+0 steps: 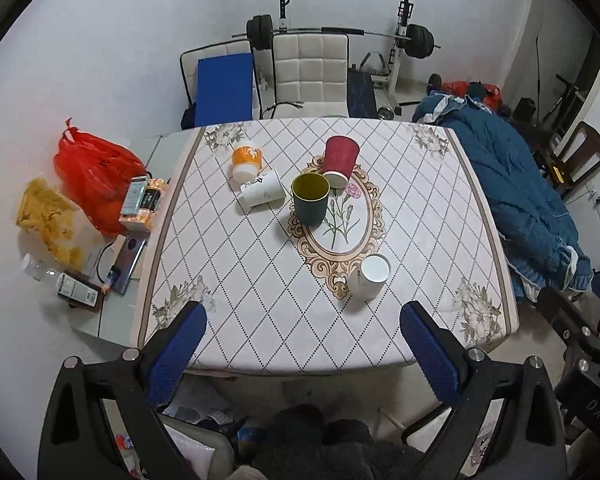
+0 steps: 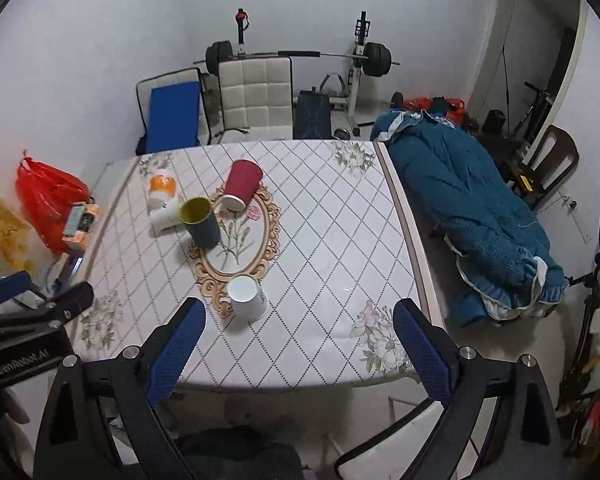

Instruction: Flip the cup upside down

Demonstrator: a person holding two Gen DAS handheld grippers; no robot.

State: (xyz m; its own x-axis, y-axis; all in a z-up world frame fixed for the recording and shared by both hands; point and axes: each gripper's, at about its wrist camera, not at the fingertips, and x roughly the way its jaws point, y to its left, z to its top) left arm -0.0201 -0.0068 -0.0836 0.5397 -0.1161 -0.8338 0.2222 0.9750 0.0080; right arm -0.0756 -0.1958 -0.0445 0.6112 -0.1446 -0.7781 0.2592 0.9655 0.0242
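Several cups sit on the patterned table (image 1: 260,300). A dark green cup (image 1: 310,199) (image 2: 201,222) stands upright, mouth up. A white paper cup (image 1: 370,276) (image 2: 247,297) stands upright nearest me. A red ribbed cup (image 1: 340,162) (image 2: 241,185) lies tilted, leaning mouth down. A white printed cup (image 1: 262,191) (image 2: 166,214) and an orange-white cup (image 1: 247,162) (image 2: 161,189) lie on their sides. My left gripper (image 1: 302,330) and right gripper (image 2: 298,326) are both open and empty, held back over the table's near edge.
A red plastic bag (image 1: 94,176), a yellow bag (image 1: 50,220), boxes and a phone lie on a side table at the left. A blue quilt (image 1: 520,200) lies at the right. White chairs (image 1: 310,76) and a barbell rack stand behind the table.
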